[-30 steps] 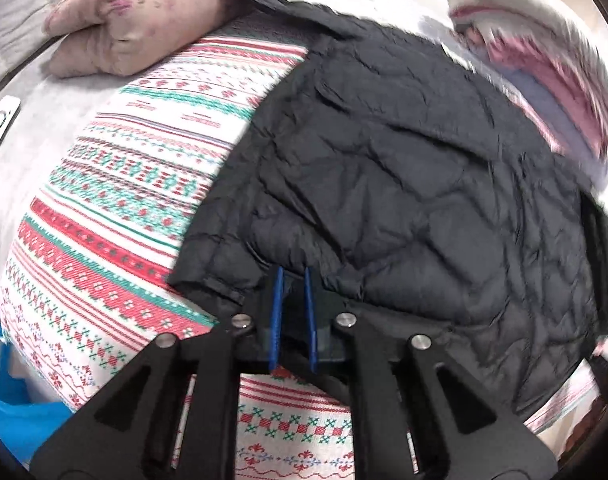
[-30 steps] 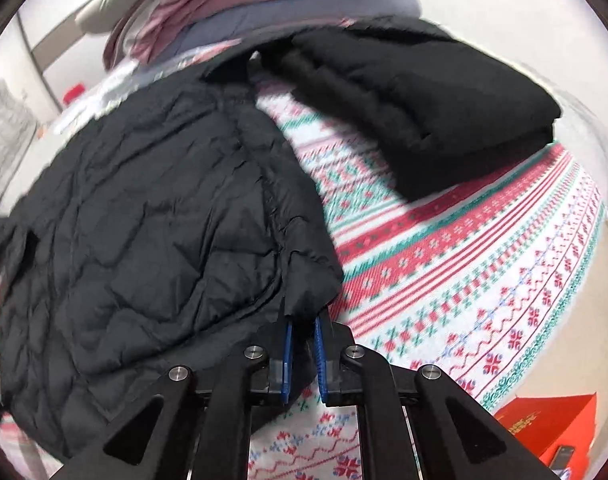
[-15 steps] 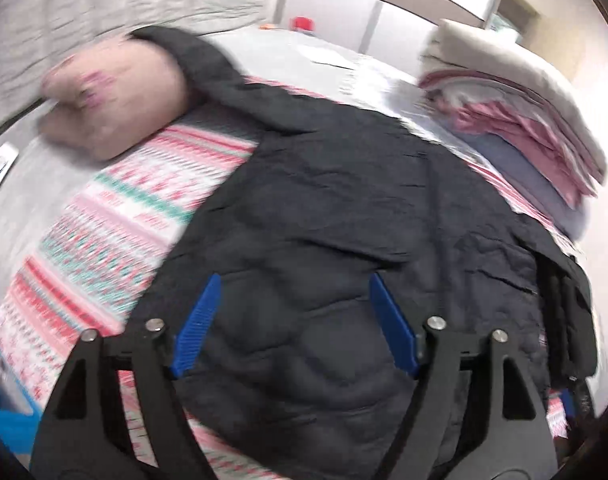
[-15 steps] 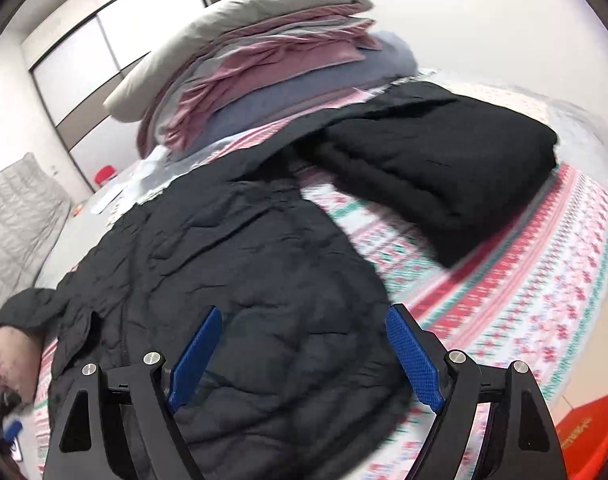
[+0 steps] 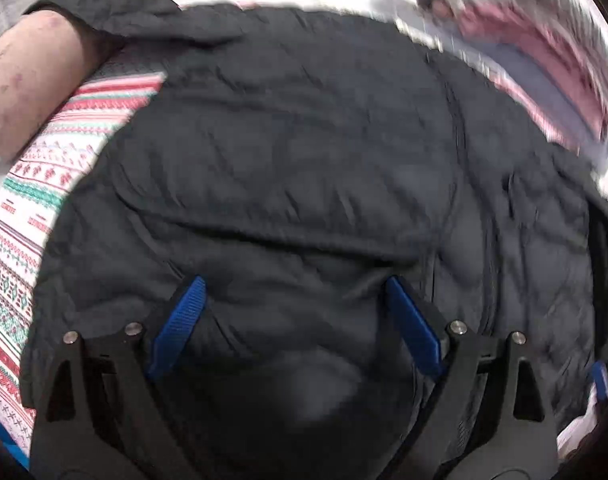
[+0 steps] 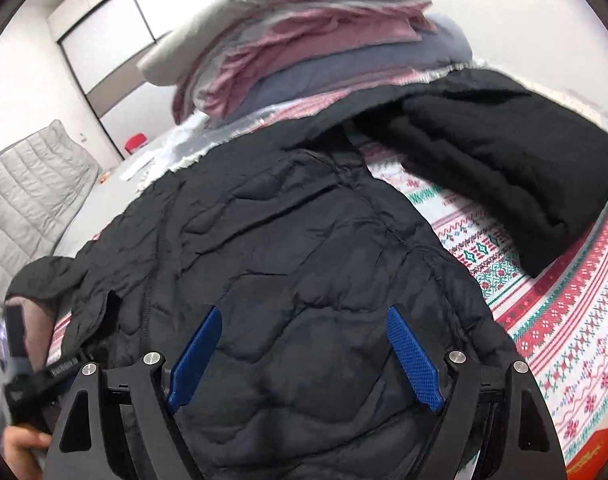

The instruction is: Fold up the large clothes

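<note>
A black quilted jacket lies spread over a red, green and white patterned blanket. One sleeve reaches up to the far left over a pink pillow. My left gripper hovers over the jacket's lower part, its jaws opening, blue pads wide apart and clear of the cloth. In the right wrist view the same jacket fills the middle. My right gripper stands open above it, holding nothing.
A folded black garment lies on the blanket to the right. A tall stack of folded pink, grey and blue bedding stands behind. A grey quilted headboard is at the left, an orange box low right.
Both grippers were shut on the jacket's near hem a second ago. They have let go, opened wide and moved forward over the jacket, which now lies flat.
</note>
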Demonstrator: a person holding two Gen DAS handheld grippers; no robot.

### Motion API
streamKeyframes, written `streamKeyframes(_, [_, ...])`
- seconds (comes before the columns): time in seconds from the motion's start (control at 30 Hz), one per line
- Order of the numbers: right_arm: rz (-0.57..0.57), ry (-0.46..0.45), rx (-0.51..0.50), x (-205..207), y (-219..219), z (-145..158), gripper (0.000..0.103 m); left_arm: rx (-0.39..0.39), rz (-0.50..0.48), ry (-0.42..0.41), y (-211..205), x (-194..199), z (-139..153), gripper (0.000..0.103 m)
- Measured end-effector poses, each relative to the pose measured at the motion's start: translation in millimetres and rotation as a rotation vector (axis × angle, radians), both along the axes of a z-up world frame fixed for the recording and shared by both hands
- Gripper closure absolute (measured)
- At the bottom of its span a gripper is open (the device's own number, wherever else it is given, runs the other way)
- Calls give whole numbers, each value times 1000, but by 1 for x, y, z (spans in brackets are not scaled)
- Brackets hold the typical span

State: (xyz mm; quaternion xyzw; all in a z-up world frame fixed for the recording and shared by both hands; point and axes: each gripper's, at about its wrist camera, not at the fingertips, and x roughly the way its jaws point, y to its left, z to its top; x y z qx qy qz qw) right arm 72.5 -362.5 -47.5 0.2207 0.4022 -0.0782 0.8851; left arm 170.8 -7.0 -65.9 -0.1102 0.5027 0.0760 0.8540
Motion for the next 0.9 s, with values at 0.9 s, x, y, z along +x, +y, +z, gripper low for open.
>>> streamKeyframes(0.9, [-569,-60,462,138,-326,-12,25,-1,77,30,40,24,-2,12])
